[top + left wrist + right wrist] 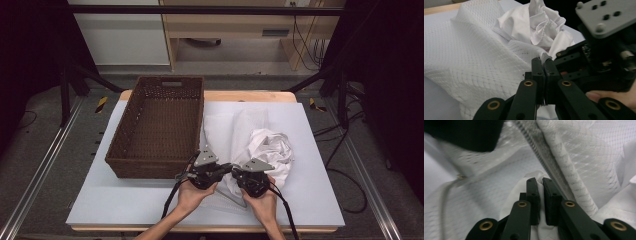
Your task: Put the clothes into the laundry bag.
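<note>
Both claws sit at the surface's (150,200) near edge: left claw (543,61) clamped on mesh laundry bag (474,60) hem, right claw (538,182) pinching white fabric by the zipper (541,157). Bag lies beside the basket (155,125); light, floppy, best gripped at hems.

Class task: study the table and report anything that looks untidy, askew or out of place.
The white shirt lies crumpled in a heap beside and partly on the white mesh bag, not inside it. The wicker basket holds nothing. Both tongs, left and right, pinch cloth at the bag's near edge.
</note>
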Tool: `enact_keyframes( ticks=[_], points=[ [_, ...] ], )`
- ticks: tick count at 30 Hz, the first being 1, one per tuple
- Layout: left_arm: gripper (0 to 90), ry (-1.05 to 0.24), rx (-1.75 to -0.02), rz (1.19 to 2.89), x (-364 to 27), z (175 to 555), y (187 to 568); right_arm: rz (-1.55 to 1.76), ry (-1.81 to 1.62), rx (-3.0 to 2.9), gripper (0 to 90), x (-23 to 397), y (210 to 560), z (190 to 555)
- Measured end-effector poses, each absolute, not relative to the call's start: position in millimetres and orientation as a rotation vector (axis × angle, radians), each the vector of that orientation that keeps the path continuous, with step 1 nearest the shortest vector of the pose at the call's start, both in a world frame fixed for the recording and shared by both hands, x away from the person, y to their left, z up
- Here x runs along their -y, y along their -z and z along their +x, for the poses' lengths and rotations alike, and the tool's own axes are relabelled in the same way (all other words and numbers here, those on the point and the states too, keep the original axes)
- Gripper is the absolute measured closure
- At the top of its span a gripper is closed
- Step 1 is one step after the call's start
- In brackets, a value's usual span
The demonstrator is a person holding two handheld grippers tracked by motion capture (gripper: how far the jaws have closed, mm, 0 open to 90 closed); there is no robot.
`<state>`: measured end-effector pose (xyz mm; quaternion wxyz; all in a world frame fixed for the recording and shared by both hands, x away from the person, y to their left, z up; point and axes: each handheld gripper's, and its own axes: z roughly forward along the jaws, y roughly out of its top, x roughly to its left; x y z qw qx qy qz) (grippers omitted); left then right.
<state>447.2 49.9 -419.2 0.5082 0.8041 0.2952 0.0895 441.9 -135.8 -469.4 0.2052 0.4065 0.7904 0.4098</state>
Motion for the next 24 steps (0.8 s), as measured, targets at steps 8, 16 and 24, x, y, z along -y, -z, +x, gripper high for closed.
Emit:
enact_keyframes(
  ticks=[8, 16, 24],
  points=[
    [88.6, -0.214, -0.731, 1.938, -53, 450, 422, 1.127, -1.241, -2.231, 68.0, 149, 453, 433],
    [88.6, -0.215, -0.733, 1.946, -52, 449, 423, 1.129, -1.355, -2.075, 49.7, 216, 417, 399],
    [88.6, -0.212, -0.737, 1.954, -50, 449, 426, 1.185, -1.170, -2.183, 59.1, 230, 450, 396]
  ],
)
